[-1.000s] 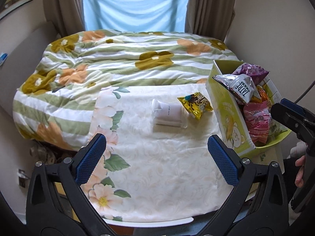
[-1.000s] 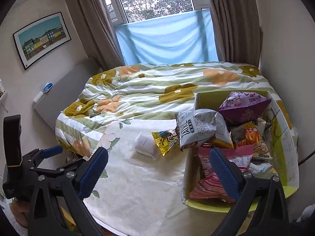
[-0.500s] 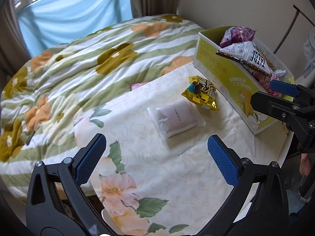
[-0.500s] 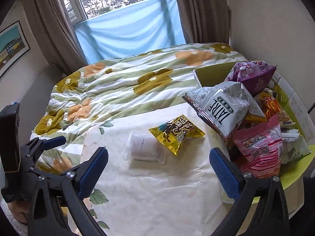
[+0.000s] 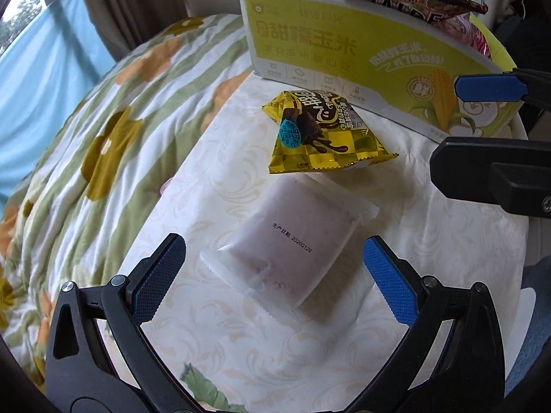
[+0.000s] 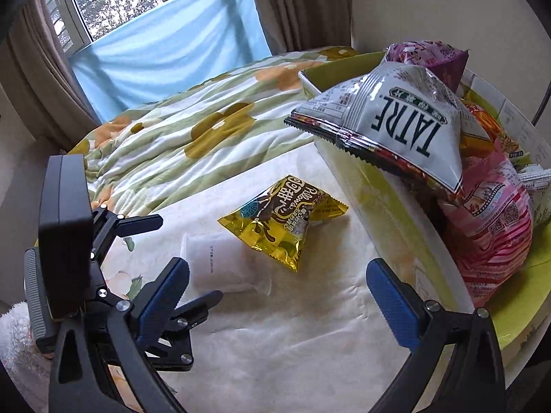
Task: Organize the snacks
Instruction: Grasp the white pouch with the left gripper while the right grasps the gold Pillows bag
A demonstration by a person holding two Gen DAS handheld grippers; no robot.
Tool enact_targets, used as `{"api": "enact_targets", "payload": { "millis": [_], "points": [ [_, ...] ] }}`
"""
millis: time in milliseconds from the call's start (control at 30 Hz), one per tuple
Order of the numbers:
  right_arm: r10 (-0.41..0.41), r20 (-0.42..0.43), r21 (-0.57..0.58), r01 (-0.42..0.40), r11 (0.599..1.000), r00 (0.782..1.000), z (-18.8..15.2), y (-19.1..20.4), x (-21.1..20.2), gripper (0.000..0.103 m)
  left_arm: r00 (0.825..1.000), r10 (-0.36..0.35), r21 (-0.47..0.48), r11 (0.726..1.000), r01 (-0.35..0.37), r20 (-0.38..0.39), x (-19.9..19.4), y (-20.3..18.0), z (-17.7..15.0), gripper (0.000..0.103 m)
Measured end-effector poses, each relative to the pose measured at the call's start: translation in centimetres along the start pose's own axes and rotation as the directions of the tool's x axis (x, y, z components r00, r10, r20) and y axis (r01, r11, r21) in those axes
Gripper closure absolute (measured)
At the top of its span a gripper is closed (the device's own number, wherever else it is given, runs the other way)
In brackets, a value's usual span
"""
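Both grippers hung over the cream tablecloth with their blue-padded jaws spread wide and nothing between the pads. From its own wrist view, the left gripper pointed at a pale, frosted snack packet lying flat on the cloth; the packet sat between the lines of the two fingers, just ahead of the tips, and neither pad touched it. Just beyond the packet lay a yellow chocolate snack bag, one corner close to the packet's far edge. Behind that stood the yellow-green cardboard box, already stuffed with snacks.

The right gripper hovered nearer the box, with the yellow snack bag ahead of its open fingers and the pale packet toward its left finger. A grey-and-white TATRE bag jutted over the box wall, above a pink snack bag. The left gripper showed at that view's lower left, flanking the pale packet. A floral duvet covered the bed behind.
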State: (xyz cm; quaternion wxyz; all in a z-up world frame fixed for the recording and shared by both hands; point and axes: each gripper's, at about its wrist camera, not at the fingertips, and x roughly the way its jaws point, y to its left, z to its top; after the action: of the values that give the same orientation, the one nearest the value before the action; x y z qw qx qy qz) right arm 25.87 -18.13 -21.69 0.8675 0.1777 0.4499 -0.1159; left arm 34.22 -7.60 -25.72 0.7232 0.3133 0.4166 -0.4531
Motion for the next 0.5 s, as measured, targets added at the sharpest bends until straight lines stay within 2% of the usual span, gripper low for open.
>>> {"api": "enact_targets", "payload": {
  "millis": [100,233,333,367,500],
  "points": [
    [-0.009,-0.001,0.015,0.009,1.0,1.0,0.0,0.0,0.5,0.001,1.0,-0.006,0.046,0.999,0.006,-0.013,1.4,-0.2,-0.1,0.001],
    [-0.023,0.003,0.027,0.023,0.999,1.0,-0.1,0.1,0.9,0.001,1.0,-0.024,0.059,0.998,0.025,-0.021,2.5,-0.2,-0.6,0.001],
    [-0.029,0.001,0.03,0.029,0.999,1.0,-0.2,0.5,1.4,0.001,0.999,-0.026,0.072,0.997,0.027,-0.02,3.0,-0.4,-0.8,0.011],
    [-0.032,-0.004,0.034,0.032,0.999,0.999,-0.2,0.6,1.6,0.001,0.999,-0.035,0.074,0.997,0.036,-0.018,3.0,-0.4,-0.8,0.017],
    [-0.02,-0.012,0.063,0.021,0.998,1.0,-0.3,0.4,2.2,0.001,0.999,-0.043,0.032,0.999,0.043,-0.015,2.9,0.1,-1.1,0.025]
  ]
}}
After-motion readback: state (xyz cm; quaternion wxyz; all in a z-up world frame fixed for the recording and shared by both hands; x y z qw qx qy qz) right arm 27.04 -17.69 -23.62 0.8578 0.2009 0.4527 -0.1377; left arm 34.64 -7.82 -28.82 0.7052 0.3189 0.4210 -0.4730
